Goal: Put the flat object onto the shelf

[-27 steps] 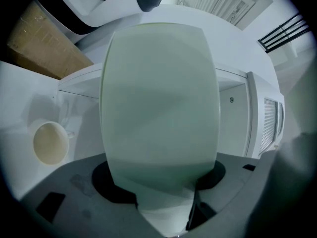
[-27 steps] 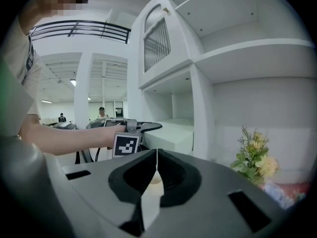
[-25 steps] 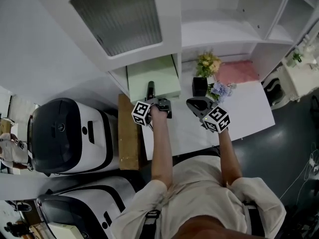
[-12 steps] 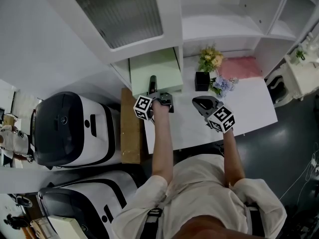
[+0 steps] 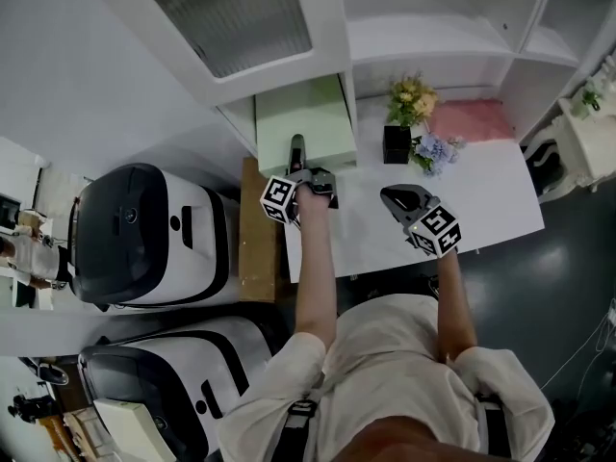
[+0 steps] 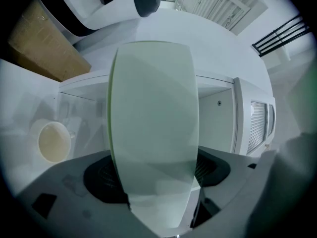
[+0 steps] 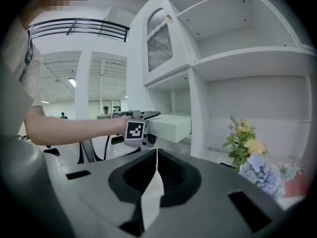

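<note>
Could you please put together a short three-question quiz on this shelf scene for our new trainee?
1. What colour is the pot on the white table?
2. True or false: the right gripper is shut with nothing between its jaws.
3. The pale green flat object is: A) lying flat on the white table; B) partly inside the shelf compartment under the ribbed-glass door; C) held by the right gripper.
Key: 1 black; 2 true; 3 B.
</note>
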A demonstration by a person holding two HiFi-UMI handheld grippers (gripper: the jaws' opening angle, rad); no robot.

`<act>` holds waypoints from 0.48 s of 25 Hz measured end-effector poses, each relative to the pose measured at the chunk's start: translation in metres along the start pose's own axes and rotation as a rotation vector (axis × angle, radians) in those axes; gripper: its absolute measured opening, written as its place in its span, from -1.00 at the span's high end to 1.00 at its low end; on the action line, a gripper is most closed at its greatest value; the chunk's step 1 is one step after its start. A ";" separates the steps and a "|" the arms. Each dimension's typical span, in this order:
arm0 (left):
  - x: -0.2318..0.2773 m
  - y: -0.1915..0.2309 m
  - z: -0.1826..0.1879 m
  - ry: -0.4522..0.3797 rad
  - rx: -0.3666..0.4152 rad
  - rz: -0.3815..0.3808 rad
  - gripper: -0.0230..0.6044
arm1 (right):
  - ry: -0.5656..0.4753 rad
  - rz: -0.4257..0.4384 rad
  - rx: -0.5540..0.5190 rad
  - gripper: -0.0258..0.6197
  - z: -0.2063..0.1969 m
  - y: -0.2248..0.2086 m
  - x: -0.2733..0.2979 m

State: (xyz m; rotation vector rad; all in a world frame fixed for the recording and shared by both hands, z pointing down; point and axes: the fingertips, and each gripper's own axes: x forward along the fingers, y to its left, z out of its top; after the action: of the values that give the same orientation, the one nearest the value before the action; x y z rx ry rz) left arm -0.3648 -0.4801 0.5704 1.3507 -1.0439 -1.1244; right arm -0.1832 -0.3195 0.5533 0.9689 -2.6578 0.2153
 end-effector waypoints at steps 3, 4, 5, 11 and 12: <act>-0.007 0.002 -0.001 -0.005 0.004 -0.003 -0.19 | -0.019 -0.006 0.015 0.70 -0.001 -0.001 -0.006; -0.010 0.001 -0.002 -0.006 0.006 -0.006 -0.19 | -0.024 -0.007 0.020 0.70 -0.002 0.000 -0.008; -0.013 0.000 -0.004 -0.005 0.011 -0.009 -0.19 | -0.028 -0.006 0.024 0.70 -0.003 0.000 -0.009; -0.048 -0.003 -0.010 -0.015 0.024 -0.017 -0.19 | -0.058 -0.012 0.051 0.70 -0.001 -0.001 -0.010; -0.055 -0.005 -0.012 -0.014 0.037 -0.021 -0.19 | -0.066 -0.020 0.060 0.70 0.001 -0.003 -0.009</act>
State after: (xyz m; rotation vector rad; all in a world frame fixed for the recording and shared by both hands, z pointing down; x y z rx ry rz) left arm -0.3629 -0.4234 0.5695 1.3872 -1.0675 -1.1372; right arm -0.1750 -0.3168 0.5496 1.0372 -2.7141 0.2645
